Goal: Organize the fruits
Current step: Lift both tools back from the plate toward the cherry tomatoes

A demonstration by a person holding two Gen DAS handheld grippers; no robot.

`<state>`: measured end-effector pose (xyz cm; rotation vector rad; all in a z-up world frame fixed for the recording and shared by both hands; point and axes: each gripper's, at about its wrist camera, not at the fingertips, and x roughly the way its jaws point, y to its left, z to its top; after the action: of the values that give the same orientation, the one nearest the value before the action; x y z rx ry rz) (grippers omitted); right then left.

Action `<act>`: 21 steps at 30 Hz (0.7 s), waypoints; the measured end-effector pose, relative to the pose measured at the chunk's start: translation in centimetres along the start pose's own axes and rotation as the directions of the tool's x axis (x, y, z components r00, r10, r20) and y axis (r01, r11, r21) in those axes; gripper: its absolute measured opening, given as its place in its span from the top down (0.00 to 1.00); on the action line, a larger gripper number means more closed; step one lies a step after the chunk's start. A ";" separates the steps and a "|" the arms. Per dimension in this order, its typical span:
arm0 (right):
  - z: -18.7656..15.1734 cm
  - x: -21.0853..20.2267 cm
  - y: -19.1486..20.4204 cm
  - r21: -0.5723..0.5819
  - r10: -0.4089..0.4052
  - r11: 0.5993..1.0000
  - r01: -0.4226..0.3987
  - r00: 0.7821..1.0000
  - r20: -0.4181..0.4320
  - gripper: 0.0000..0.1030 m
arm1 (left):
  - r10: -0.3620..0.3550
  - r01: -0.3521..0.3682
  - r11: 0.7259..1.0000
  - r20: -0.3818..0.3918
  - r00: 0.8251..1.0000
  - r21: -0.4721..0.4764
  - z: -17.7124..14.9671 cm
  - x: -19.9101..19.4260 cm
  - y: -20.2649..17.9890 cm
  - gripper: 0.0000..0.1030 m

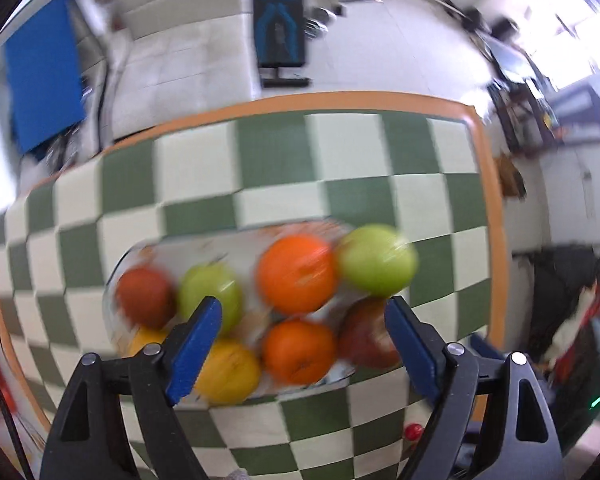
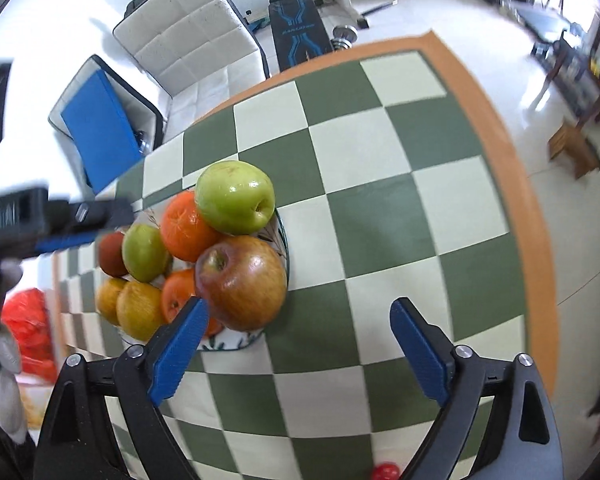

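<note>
Jaws of both grippers wide apart (nothing held) above fruit plate [image 2: 281, 236].

Left hand-held gripper [image 1: 304, 312] jaws spread wide, empty; right hand-held gripper [image 2: 300, 316] likewise spread, empty.

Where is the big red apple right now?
In the right wrist view, the large red apple sits at the bowl's right edge, below the large green apple.

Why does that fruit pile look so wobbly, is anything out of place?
Nothing has spilled. The green apple sits high on the heaped plate, and a small red thing lies alone near the table's near edge.
</note>
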<state>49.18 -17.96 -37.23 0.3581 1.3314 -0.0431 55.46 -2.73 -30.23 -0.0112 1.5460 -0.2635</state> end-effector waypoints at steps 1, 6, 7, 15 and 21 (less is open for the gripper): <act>-0.1 -0.3 0.4 -0.014 -0.018 1.000 0.018 1.000 0.008 0.07 | 0.024 -0.024 0.999 0.025 0.999 -0.022 -1.2 -0.4 1.2 0.16; -0.9 -2.6 2.2 -0.090 -0.093 0.991 0.099 0.993 0.069 0.07 | 0.098 -0.090 0.992 0.090 0.991 -0.086 -5.0 -1.7 4.6 0.05; -1.1 -3.0 2.3 -0.098 -0.103 0.989 0.110 0.992 0.079 0.07 | 0.102 -0.092 0.991 0.098 0.990 -0.094 -5.7 -2.0 5.0 0.05; -2.9 -6.7 4.9 -0.154 -0.140 0.974 0.164 0.977 0.158 0.07 | 0.192 -0.164 0.976 0.211 0.959 -0.143 -10.8 -5.3 6.6 0.05; -5.0 -10.8 5.3 -0.169 -0.141 0.969 0.179 0.966 0.216 0.07 | 0.214 -0.169 0.971 0.290 0.933 -0.171 -14.7 -9.0 6.4 0.05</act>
<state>43.09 -13.36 -26.69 0.0824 1.1491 -0.0872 41.94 7.39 -22.94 -0.0128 1.2417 0.0076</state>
